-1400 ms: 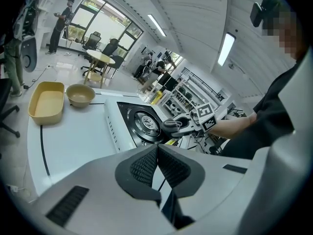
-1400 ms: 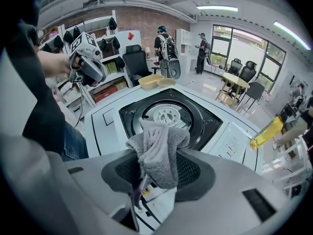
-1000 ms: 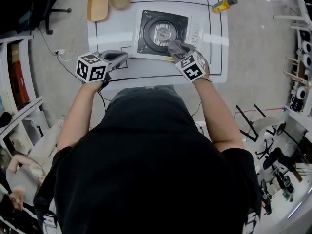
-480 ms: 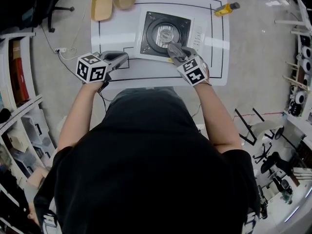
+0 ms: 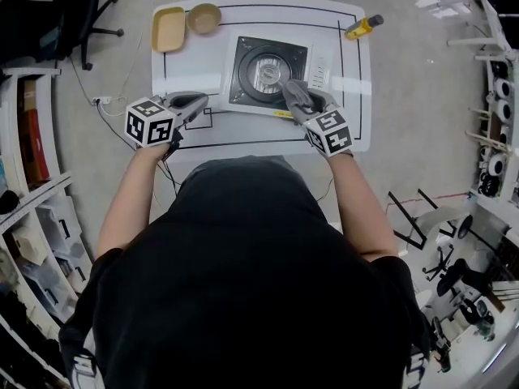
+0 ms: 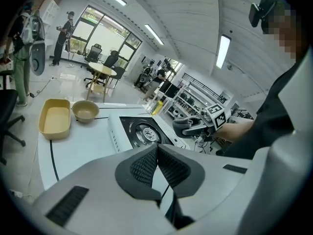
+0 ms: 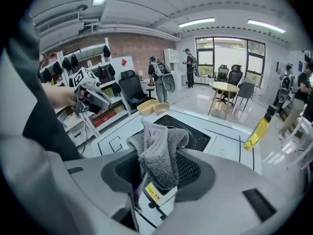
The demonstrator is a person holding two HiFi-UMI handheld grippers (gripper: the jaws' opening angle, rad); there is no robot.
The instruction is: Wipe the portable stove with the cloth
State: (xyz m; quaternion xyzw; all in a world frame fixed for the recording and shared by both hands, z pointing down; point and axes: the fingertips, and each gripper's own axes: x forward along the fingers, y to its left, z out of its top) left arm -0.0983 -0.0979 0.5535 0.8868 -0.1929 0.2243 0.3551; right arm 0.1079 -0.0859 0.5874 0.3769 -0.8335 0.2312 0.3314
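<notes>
**Head view.** The portable stove [image 5: 247, 55] sits near the middle of the white table [image 5: 186, 67], inside a black outline drawn on the tabletop. The right gripper [image 5: 293, 98] reaches in from the near side. Its grey cloth [image 5: 289, 87] lies over the front right part of the stove's black top, close to the front edge and just beside the round burner. The left gripper [image 5: 199, 101] points right over the near left part of the table, beside the stove's front left corner. Bare tabletop lies left of the stove and along the near edge. A yellow tray [image 5: 169, 29] and a bowl [image 5: 203, 18] occupy the far left corner. A yellow bottle [image 5: 362, 27] lies at the far right edge. All three are well apart from the stove.

**Left gripper view.** The left gripper's [image 6: 157, 153] jaws are closed pad to pad, with nothing between them. Ahead, open table surface runs to the tray [image 6: 55, 118] and bowl [image 6: 85, 110]. The stove [image 6: 146, 131] is to the right, with the right gripper [image 6: 190, 126] at its near corner.

**Right gripper view.** The right gripper's [image 7: 159, 173] jaws are clamped on the cloth [image 7: 159, 153], which stands bunched above the pads. The stove top [image 7: 195, 133] lies directly beyond. The bottle [image 7: 257, 129] is off to the right, and the left gripper [image 7: 95, 99] is to the left.
</notes>
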